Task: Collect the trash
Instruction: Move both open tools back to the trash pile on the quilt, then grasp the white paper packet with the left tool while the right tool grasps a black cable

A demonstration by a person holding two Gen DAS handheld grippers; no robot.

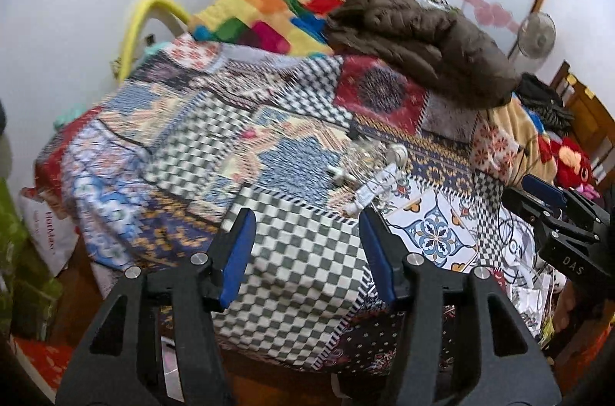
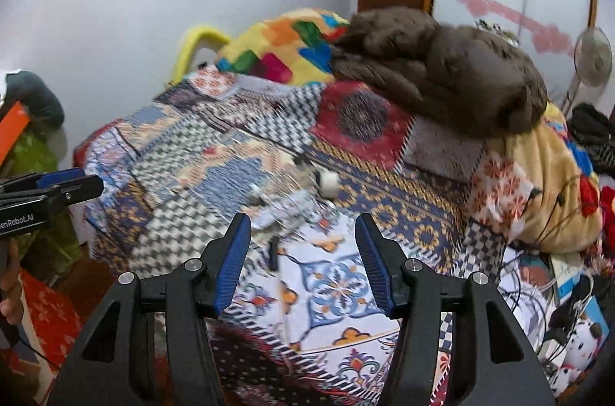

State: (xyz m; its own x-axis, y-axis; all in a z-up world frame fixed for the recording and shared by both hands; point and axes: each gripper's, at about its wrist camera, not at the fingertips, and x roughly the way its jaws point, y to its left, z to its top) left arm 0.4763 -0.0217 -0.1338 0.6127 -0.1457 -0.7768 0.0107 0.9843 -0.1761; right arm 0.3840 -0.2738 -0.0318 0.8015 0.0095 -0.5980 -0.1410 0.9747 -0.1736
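Nearest, the left gripper (image 1: 307, 240) is hanging over the checkered near corner of the bed (image 1: 292, 263), its blue ribbed pads standing apart with nothing between them. The right gripper (image 2: 301, 248) is likewise gaping over a white floral patch of the patchwork bedspread (image 2: 338, 287), holding and touching nothing.

Just beyond both, near the middle of the bed, a small heap of trash (image 1: 369, 171) is lying on the quilt: crinkled clear plastic, a flat white printed wrapper (image 1: 378, 188) whose long axis is running from near left to far right, and a short white roll (image 2: 328, 183) at the far end. Motion blur is softening its details.

Farther back, a puffy brown quilted jacket (image 1: 423, 40) is slumping on the far right of the bed, beside a bright block-coloured fleece blanket (image 1: 265, 17) on the left.
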